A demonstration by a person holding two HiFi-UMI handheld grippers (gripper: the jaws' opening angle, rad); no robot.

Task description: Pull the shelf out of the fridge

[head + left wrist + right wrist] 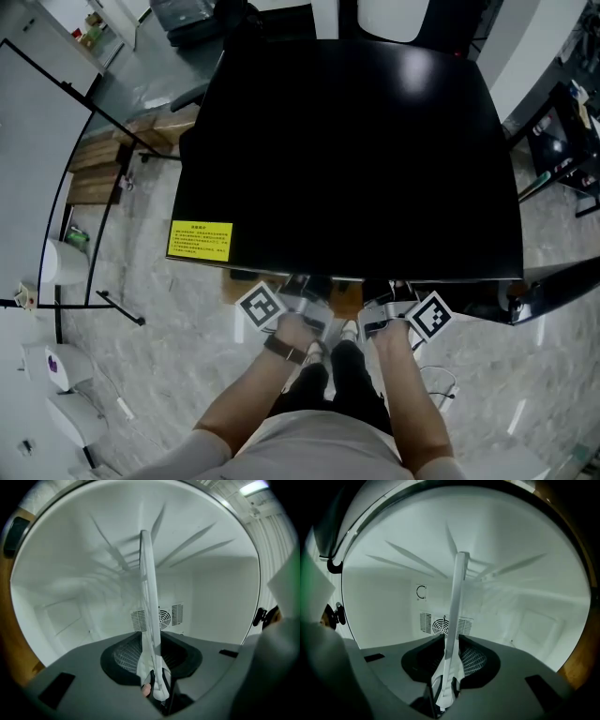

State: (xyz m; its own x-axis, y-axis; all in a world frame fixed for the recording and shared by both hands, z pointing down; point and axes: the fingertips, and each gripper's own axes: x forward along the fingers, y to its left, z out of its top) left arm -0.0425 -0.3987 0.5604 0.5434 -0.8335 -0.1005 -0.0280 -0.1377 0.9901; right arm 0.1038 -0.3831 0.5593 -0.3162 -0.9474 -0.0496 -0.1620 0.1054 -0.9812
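One shelf [147, 583], white and thin, caught edge-on as a pale stripe up the middle of the left gripper view and again up the middle of the right gripper view [458, 588]. Running back toward the fan grille [165, 618] on the rear wall of the white interior. Gripped at its near edge twice over: left tool [153, 657] clenched on it at bottom centre of its own view, right tool [451, 660] clamped on it the same way.

Not visible in the head view, hidden under the black top of the fridge [347, 150], with both tools tucked beneath that top's front lip at lower middle of the frame.

Judged barely begun: hold secured on both sides, most of the shelf's length apparently inside the cavity, the whole outward pull left to do.

Counted: one shelf, one fridge, two tools, a left hand [292, 335] and a right hand [392, 330], one fan grille, one yellow label [199, 240] at the lower left corner of the fridge top.
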